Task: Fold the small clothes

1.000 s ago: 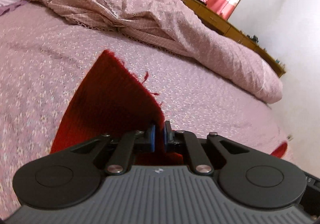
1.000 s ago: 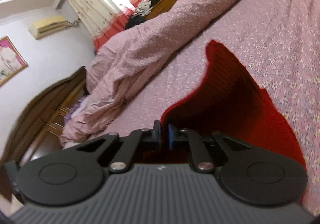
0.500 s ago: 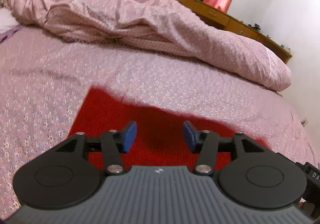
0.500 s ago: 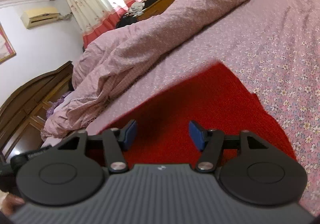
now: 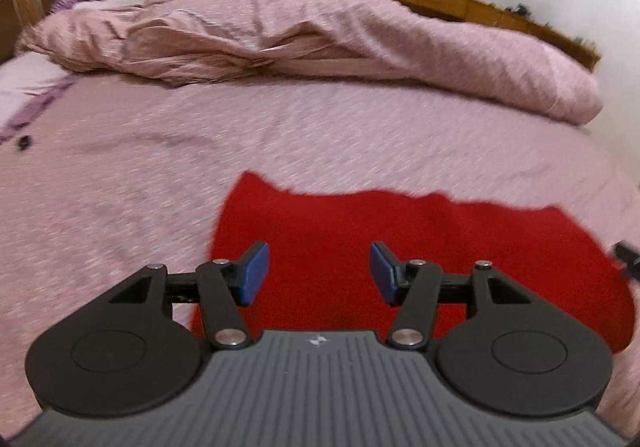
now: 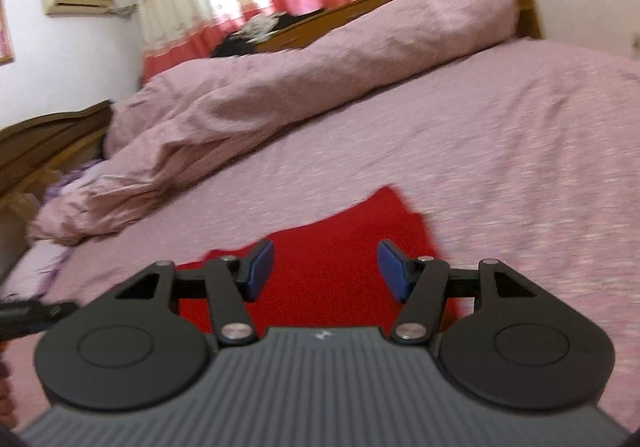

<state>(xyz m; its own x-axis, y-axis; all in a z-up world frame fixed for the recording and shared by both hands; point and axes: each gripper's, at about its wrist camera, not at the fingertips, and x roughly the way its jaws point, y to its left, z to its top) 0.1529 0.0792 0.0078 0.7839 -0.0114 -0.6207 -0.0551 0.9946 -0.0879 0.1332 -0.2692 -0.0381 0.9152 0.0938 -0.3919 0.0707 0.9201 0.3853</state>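
Red knit garment (image 5: 400, 247) lies flat on pink floral bedsheet (image 5: 120, 187), near bed edge. A second ago both grippers pinched its lifted edge; now cloth dropped and spread, so this fold looks laid down. Left gripper (image 5: 318, 273) jaws opening, last bit of travel, nothing between blue pads; right gripper (image 6: 326, 271) jaws released, empty. Both tilt downward, hovering over garment's near part. Rumpled pink duvet (image 5: 320, 27) beyond.

Right claw (image 6: 326, 271) gapes empty above red cloth (image 6: 340, 247) on bedsheet (image 6: 520, 167)
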